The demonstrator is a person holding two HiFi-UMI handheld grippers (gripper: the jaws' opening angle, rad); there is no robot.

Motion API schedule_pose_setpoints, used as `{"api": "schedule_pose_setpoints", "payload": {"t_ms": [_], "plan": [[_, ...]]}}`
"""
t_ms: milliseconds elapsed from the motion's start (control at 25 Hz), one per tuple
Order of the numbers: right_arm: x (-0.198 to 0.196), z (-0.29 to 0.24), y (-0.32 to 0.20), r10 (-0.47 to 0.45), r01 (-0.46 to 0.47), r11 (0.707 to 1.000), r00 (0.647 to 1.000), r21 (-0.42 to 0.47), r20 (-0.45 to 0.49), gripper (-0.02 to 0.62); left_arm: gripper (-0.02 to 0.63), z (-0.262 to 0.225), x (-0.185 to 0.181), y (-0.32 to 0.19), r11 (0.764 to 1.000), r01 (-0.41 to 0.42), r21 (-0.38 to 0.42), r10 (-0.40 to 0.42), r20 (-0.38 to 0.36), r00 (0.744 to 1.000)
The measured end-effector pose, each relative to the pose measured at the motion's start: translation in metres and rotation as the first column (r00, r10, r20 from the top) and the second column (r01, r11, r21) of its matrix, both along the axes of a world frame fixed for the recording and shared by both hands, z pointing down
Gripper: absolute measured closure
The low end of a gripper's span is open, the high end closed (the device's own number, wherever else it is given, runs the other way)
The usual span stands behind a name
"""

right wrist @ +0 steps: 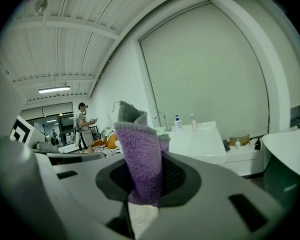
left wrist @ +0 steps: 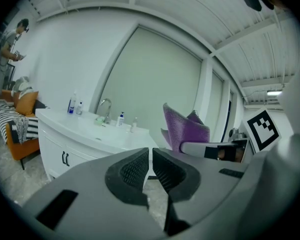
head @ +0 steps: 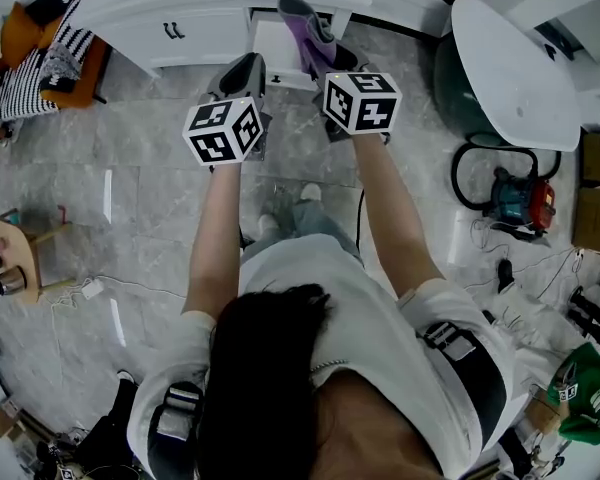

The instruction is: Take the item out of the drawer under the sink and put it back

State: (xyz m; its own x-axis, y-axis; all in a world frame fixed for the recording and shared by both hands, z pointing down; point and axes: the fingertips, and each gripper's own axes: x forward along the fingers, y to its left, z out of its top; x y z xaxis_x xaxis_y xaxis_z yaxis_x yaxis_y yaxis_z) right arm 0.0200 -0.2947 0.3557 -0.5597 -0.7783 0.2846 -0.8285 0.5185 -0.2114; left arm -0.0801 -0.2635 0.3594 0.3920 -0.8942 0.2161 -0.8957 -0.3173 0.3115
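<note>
Fingers of my right gripper (head: pixel 327 56) pinch a fuzzy purple-and-grey folded cloth (head: pixel 308 23) in head view, over the open white drawer (head: pixel 276 53) of the white sink cabinet (head: pixel 180 23), with my left gripper (head: pixel 242 71) just beside. Left gripper view: fingers pressed together on nothing, cloth off to the right. Right gripper view: pads clamp the cloth's lower end, and it stands upright.

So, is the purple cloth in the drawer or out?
Out: the purple cloth is clamped upright in the right hand-held gripper, in the air before the sink cabinet.
</note>
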Motion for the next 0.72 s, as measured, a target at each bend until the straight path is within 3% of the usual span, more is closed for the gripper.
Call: {"api": "schedule_pose_setpoints", "payload": {"t_ms": [720], "plan": [[-0.003,0.002,-0.007,0.012,-0.012,1.000,1.000,0.021,-0.019,0.492,0.600,-0.001,-0.004,-0.016,1.000,0.009,0.003,-0.009,0.034,0.999]]}}
